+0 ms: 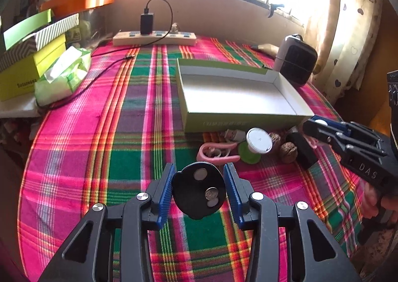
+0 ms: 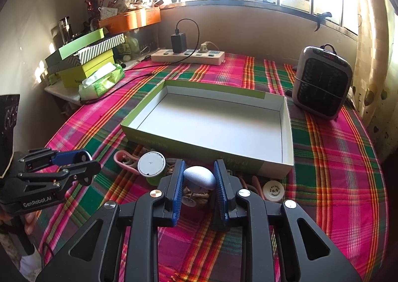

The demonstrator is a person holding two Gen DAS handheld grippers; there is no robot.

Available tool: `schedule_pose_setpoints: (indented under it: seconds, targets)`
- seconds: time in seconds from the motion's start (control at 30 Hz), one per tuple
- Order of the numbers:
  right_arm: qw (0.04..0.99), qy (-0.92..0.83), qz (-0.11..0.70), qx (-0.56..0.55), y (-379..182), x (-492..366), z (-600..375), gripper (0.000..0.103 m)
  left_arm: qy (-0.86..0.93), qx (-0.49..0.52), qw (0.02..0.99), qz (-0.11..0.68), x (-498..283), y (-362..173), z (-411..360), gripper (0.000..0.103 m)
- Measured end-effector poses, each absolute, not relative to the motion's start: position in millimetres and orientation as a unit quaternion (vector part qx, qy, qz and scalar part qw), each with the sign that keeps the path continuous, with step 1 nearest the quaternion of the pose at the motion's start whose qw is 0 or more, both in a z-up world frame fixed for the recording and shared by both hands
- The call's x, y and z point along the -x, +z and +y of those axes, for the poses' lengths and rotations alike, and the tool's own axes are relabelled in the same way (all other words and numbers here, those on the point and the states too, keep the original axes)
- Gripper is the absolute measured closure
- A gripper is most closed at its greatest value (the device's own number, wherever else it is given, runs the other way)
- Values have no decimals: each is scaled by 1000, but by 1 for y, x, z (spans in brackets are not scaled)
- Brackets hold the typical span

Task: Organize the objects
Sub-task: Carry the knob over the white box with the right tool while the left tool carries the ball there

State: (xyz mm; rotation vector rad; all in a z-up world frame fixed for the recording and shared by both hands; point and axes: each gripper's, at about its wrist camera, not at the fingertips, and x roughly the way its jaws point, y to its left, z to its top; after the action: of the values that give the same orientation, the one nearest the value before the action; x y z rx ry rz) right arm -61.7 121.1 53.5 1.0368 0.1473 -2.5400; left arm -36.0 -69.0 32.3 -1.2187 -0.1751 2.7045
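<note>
My left gripper is shut on a black round disc with silver spots, holding it over the plaid cloth in front of a pile of small things. The pile includes a pink clip, a white round lid, a walnut and a black block. My right gripper is shut on a pale blue-grey rounded piece just before the open green box, which has a bare white floor. In the left wrist view the right gripper reaches in from the right.
A small white jar lies near the box's front corner. A grey heater stands at the back right and a power strip with a charger at the back. Stacked boxes and a tissue pack sit at the left, with a black cable nearby.
</note>
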Motion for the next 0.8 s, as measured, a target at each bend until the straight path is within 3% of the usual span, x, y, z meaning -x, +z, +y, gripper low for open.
schedule_pose_setpoints:
  seconds: [0.8]
  targets:
    - [182,-910,64,-367,62,101,119,77,918,377,119,-40,93,59,-42,65]
